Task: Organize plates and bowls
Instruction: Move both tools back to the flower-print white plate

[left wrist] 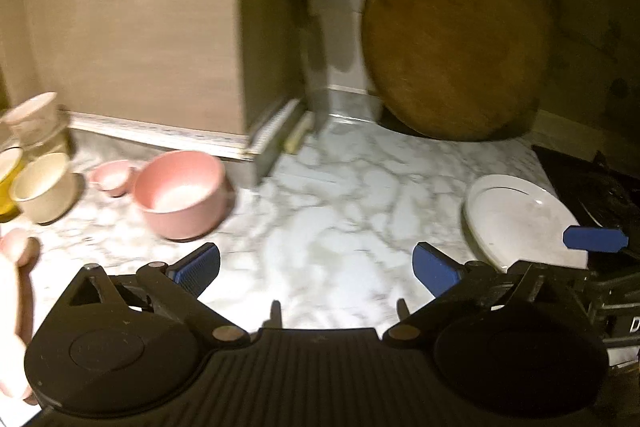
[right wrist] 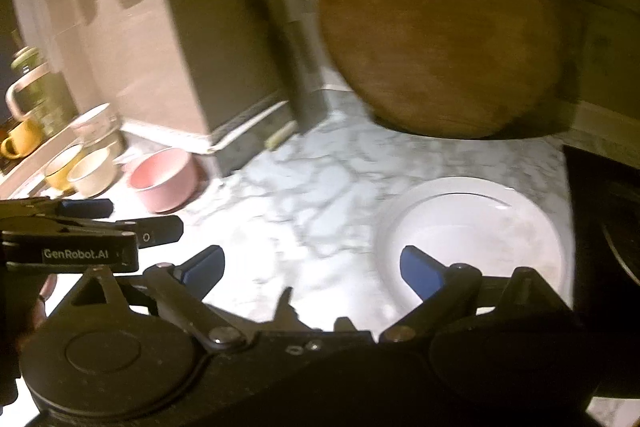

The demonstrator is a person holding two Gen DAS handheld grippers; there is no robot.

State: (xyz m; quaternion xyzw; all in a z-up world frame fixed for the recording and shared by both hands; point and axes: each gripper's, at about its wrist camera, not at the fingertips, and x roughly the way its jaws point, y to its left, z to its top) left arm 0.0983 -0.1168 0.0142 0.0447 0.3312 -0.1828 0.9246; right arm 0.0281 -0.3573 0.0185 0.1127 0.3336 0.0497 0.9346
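Both views are motion-blurred. At far left of the left wrist view, the yellow bowl (left wrist: pixel 7 183) is cut by the edge. The white plate (right wrist: pixel 472 231) at lower right is partly hidden behind the right gripper's finger (right wrist: pixel 420 271).

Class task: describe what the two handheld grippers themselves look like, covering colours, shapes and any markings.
Both the left gripper and the right gripper are matte black, with ribbed bodies, two round discs, hinged link arms with metal rivets, and blue ribbed finger pads. White lettering on the left one's side reads GenRobot.AI. No cables show.
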